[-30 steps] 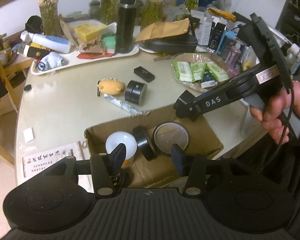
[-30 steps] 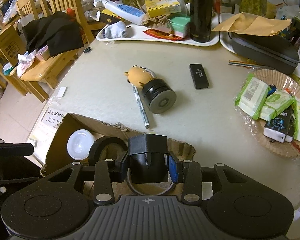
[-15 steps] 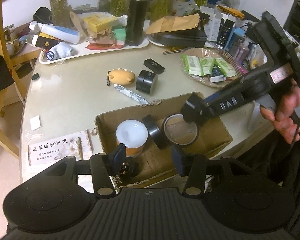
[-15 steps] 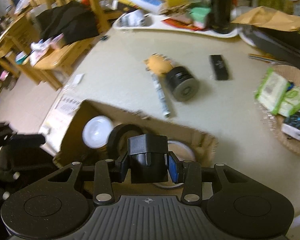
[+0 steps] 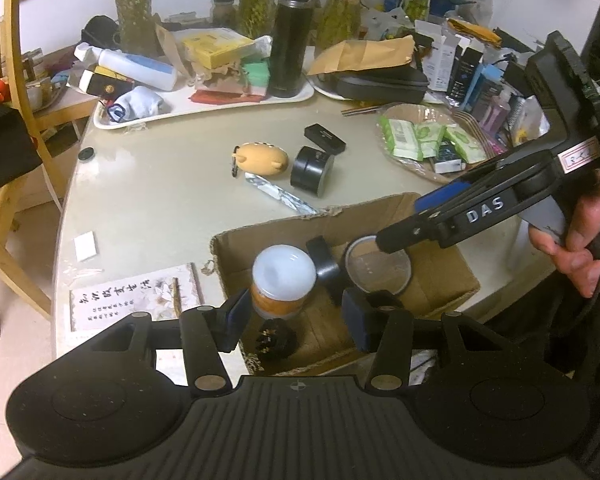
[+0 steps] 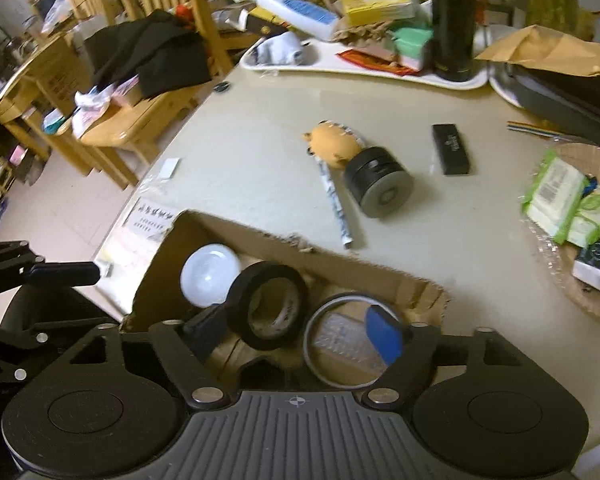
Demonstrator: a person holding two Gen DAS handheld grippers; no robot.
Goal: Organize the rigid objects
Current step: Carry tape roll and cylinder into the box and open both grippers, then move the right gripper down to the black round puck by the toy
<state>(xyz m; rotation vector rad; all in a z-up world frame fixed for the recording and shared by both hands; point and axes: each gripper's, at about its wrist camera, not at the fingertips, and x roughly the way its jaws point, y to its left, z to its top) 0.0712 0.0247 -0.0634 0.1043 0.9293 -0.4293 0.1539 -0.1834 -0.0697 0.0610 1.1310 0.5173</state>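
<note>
The cardboard box [image 6: 352, 276] sits on the tabletop [image 6: 260, 160] directly under both claws. Inside it, ahead of the right claw [image 6: 300, 338], a black roll of tape [image 6: 268, 308] leans between a white-lidded jar [image 6: 210, 274] on the claw's left and a round metal-rimmed tin [image 6: 348, 340] on its right. A small black block [image 5: 384, 300] lies in the box just below that claw; in the right wrist view only its dark top [image 6: 260, 370] shows, between and below the fingers. The right claw's jaws have just been opening and now stand spread wide, pressing on nothing. A hand [image 5: 580, 240] holds its handle.

The left claw [image 5: 296, 320] hovers over the box's near edge, jaws partly spread with nothing pinched; the jar lies just ahead of its left finger, and a dark spiky item [image 5: 274, 338] sits between the fingers, lower in the box.

Beyond the box, farther ahead of both claws, lie a silver wrapped stick [image 6: 336, 204], a black cylinder [image 6: 380, 188] on its side, a tan plush toy [image 6: 334, 146] touching the cylinder, and a flat black case [image 6: 451, 149]. A basket of green packets [image 6: 572, 204] lies to the right, and a white tray [image 6: 364, 68] with a black flask [image 6: 452, 20] stands at the far side.
</note>
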